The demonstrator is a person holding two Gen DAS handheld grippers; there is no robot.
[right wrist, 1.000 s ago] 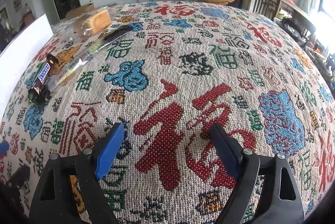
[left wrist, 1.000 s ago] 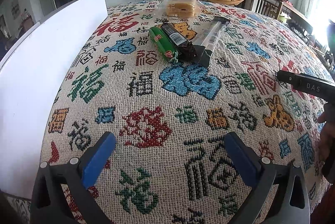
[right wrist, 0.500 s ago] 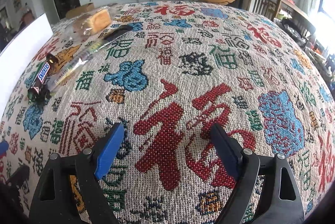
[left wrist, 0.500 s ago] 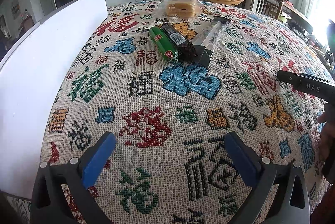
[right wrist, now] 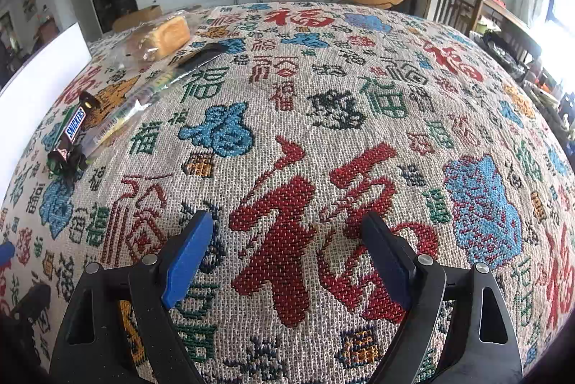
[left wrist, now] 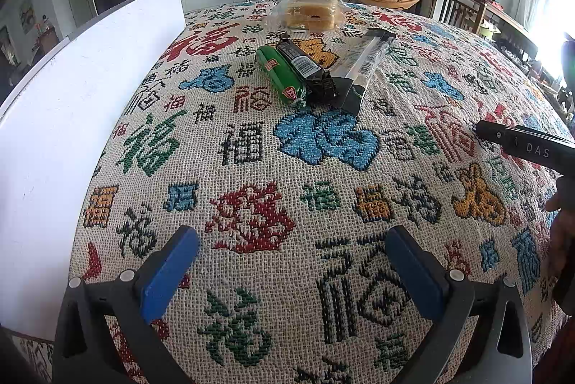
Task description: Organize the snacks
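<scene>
Fingers of left gripper and right gripper spread apart, empty (poised, likely to start); snacks clustered far ahead.

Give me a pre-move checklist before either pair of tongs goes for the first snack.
1. Left tongs open and empty: ok.
2. Right tongs open and empty: ok.
3. Snacks in view: ok. The green packet, Snickers bar and long clear-and-black packet lie side by side; the bagged bread sits farther back.
4. Room to grip one snack alone: not ok. The three packets touch or nearly touch, so the outer ones look easiest.
5. Path across the patterned tablecloth to the snacks: ok.
6. Where the snacks should go: cannot tell. Only a white board stands at the left; no bin or tray shows.
</scene>
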